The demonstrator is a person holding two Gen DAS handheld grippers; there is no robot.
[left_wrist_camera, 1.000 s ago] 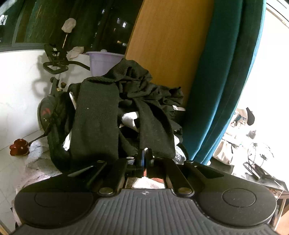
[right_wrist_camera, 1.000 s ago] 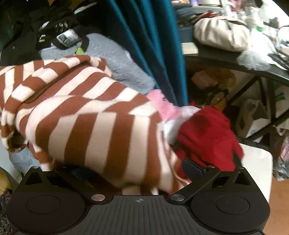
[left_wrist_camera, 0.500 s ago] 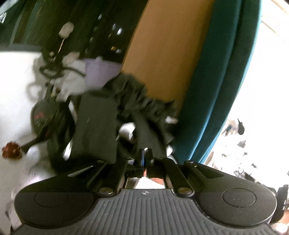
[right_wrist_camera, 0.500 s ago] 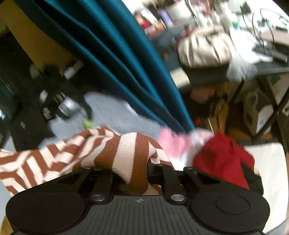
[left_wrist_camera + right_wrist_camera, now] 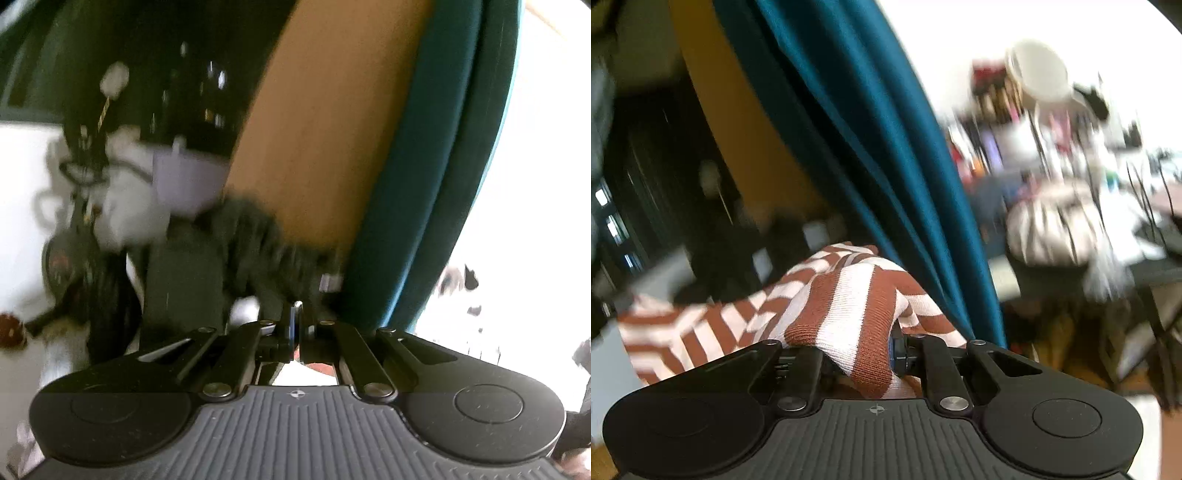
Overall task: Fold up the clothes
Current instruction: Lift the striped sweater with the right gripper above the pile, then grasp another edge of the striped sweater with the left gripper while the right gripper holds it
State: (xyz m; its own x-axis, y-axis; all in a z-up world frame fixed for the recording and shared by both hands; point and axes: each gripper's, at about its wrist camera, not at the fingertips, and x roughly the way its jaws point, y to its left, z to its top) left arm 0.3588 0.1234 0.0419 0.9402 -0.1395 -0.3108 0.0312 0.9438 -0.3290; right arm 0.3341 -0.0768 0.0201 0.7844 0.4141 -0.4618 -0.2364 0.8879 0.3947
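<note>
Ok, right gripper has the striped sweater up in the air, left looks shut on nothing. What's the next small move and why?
Probably open the left gripper and bring it across to a free edge of the striped sweater. The right gripper pinches one bunched fold while the rest trails left, so a second grip should spread it for folding.

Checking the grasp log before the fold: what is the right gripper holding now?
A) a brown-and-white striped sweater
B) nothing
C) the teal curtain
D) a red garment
A: in the right wrist view, the right gripper is shut on a bunched fold of the brown-and-white striped sweater, which trails off to the left.
</note>
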